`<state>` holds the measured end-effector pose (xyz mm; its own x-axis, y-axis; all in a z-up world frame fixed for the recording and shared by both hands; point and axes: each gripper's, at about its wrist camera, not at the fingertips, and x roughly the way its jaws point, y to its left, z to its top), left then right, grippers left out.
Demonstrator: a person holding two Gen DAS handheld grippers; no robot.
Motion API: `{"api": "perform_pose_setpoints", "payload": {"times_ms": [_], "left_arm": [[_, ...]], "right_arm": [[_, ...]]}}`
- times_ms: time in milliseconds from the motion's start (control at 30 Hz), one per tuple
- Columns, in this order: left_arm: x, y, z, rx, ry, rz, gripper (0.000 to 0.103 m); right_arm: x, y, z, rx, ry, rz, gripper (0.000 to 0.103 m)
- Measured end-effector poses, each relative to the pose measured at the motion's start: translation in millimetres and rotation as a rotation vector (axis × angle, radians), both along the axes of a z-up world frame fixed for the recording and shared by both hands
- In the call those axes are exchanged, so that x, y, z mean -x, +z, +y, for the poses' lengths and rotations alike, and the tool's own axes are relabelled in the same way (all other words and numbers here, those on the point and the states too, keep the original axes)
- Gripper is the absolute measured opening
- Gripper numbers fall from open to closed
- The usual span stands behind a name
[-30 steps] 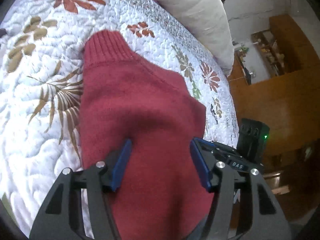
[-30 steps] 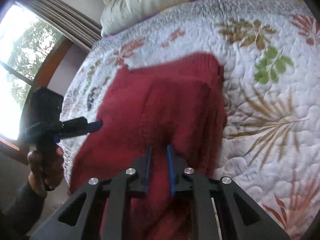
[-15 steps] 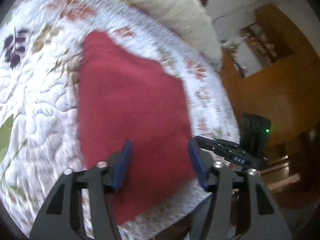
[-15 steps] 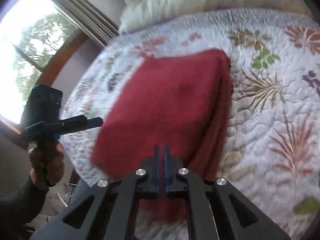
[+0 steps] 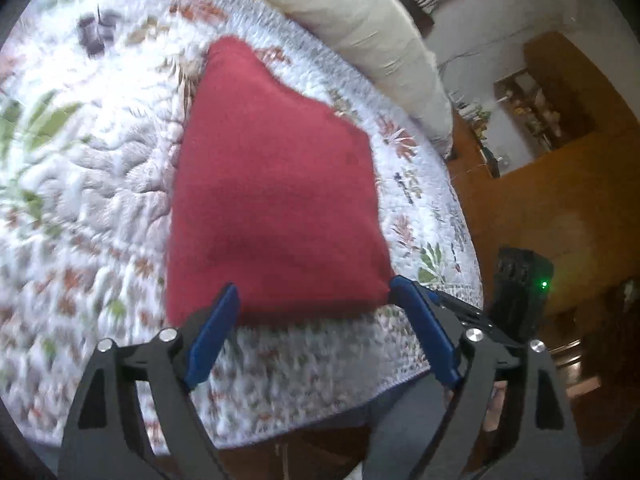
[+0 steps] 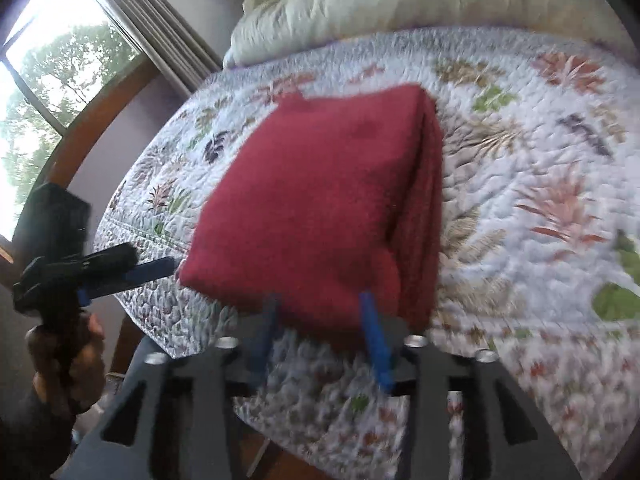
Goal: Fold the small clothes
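Folded red sweater [image 5: 276, 200] on quilt [image 5: 100, 184]; both grippers' fingers spread, seemingly empty.

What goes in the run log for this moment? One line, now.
red sweater: folded, flat on quilt | left gripper: open, empty | right gripper: open, empty | pillow: beyond

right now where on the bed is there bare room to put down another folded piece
Bare quilt lies to the right of the red folded sweater in the right wrist view, running back to the pale pillow. A narrower strip borders the sweater's near edge. It is crowded near the sweater's front corners, where the open left gripper and right gripper sit.
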<state>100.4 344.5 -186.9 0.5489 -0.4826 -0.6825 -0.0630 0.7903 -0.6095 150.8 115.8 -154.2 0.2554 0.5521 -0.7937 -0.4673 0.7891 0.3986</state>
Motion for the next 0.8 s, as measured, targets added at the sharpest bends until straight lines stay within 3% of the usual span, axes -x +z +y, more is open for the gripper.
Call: {"api": "perform_pose_setpoints", "payload": {"times_ms": [33,67,133,233,300,367,467,567,667,800], "left_arm": [[12,5,-8,-0.101,0.005,0.003,0.094],[27,10,-19,-0.210,-0.009,0.020,0.098],[54,15,-30,-0.300,-0.002,0.012,0.100],[83,20,-44,-0.413,0.014,0.001,0.100],[106,24,-54,-0.500,0.052,-0.011,0.100],[123,30,-57,-0.539,0.068,-0.007,0.100],[136,45,-61,-0.558,0.111,0.011,0.100],[149,71,-64,-0.506,0.099,0.027,0.100],[156,91,-73,-0.468,0.020,0.040,0.100],[173,124,-85,-0.524,0.008,0.012,0.100]], "right_arm": [[12,3,-4,0.031,-0.017,-0.018,0.066],[21,4,-8,0.052,-0.026,-0.028,0.069],[43,4,-13,0.088,-0.034,-0.032,0.074],[78,4,-21,0.203,-0.078,-0.050,0.094],[95,5,-24,0.282,-0.096,-0.055,0.095],[109,7,-25,0.365,-0.124,-0.061,0.095],[130,29,-33,0.404,-0.175,-0.131,0.099],[148,67,-42,0.384,-0.251,-0.230,0.099],[162,105,-46,0.356,-0.299,-0.283,0.099],[177,142,-44,0.330,-0.296,-0.333,0.099]]}}
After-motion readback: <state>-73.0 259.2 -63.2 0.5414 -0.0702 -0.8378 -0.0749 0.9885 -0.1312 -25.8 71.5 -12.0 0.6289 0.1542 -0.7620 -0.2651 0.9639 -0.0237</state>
